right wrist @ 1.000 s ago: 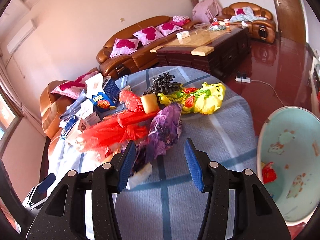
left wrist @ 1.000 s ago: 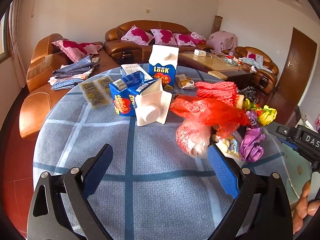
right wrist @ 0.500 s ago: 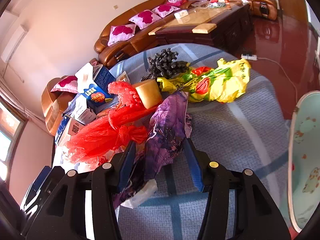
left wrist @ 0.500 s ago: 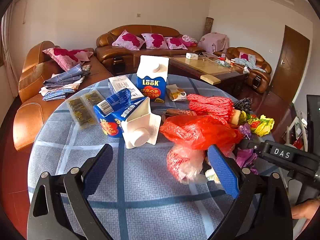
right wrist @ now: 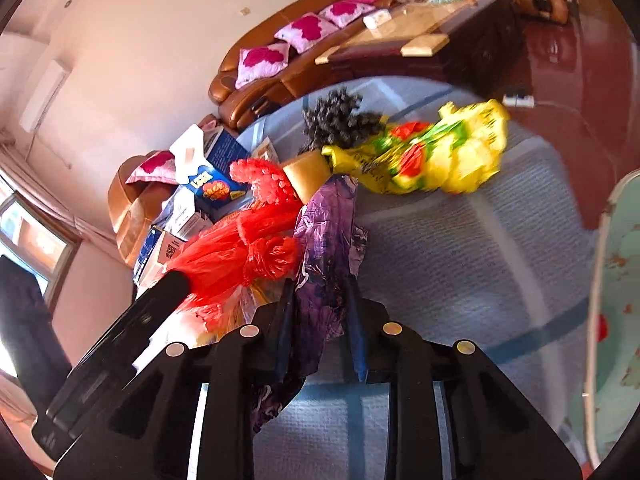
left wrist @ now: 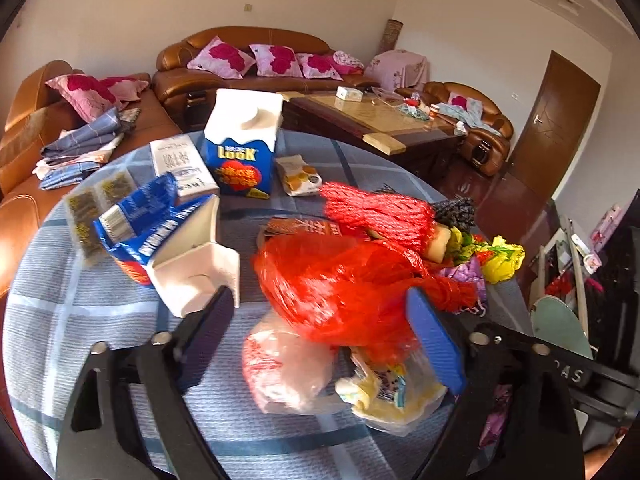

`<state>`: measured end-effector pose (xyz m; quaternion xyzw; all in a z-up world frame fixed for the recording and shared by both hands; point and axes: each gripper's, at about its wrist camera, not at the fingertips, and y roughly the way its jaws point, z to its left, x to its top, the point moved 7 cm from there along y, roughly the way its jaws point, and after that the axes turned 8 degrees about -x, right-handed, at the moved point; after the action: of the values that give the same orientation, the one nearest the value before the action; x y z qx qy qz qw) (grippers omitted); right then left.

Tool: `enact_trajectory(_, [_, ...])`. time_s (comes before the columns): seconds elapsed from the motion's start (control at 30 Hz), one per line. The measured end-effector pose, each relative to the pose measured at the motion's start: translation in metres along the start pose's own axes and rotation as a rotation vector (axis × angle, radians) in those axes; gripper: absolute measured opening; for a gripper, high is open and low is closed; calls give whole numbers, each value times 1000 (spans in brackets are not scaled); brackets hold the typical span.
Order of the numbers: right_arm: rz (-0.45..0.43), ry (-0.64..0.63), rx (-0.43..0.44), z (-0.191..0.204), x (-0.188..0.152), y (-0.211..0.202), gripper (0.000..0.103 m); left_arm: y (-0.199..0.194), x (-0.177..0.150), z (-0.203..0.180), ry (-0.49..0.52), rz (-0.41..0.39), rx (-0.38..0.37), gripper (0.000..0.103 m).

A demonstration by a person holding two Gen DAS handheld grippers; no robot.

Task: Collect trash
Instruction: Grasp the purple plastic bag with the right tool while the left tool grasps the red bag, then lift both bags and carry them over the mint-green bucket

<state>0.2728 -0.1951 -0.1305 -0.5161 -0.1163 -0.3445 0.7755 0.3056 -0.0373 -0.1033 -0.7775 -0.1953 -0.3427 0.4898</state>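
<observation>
- The right gripper [right wrist: 320, 300] had its jaws narrowed onto the purple bag [right wrist: 326, 240]; they had just been closing, and the crumpled plastic filled the gap between the blue pads.
- Whether the pads were pressing the plastic tight could not be made out for certain, though both sat against it.
- The purple bag lay on the table [right wrist: 460, 240], its far end touching the sponge [right wrist: 308, 176] and its near end trailing under the gripper.
- The left gripper [left wrist: 320, 320] stood wide, its jaws just having closed a little, with the red bag [left wrist: 340, 280] between the pads.
- The right pad sat at the red bag's knotted end; the left pad stood clear of it, beside the fallen carton [left wrist: 176, 248].
- Below the red bag lay a clear bag [left wrist: 288, 368] and a pale wrapper [left wrist: 392, 392], both just beside each other.
- Behind the red bag lay a red net [left wrist: 376, 212], with a dark net [left wrist: 456, 208] beyond it.
- A yellow bag [right wrist: 432, 156] lay just past the purple one, near the table's far edge.
- An upright carton [left wrist: 240, 148] stood at the back, a white box [left wrist: 180, 164] beside it.
- A pale green bin [right wrist: 616, 300] stood off the table's edge, at the right of the right wrist view.
</observation>
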Motion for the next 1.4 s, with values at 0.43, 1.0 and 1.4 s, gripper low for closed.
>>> enact_trajectory(0.43, [-103, -10, -36, -14, -7, -45, 25, -18, -6, -19, -1, -42, -61, 20])
enact_trajectory(1.0, [-198, -56, -42, -20, -29, -110, 25, -96, -31, -48, 9, -158, 16, 20])
enact_trajectory(1.4, [-254, -36, -66, -47, -41, -152, 25, -109, -45, -98, 100, -151, 25, 20])
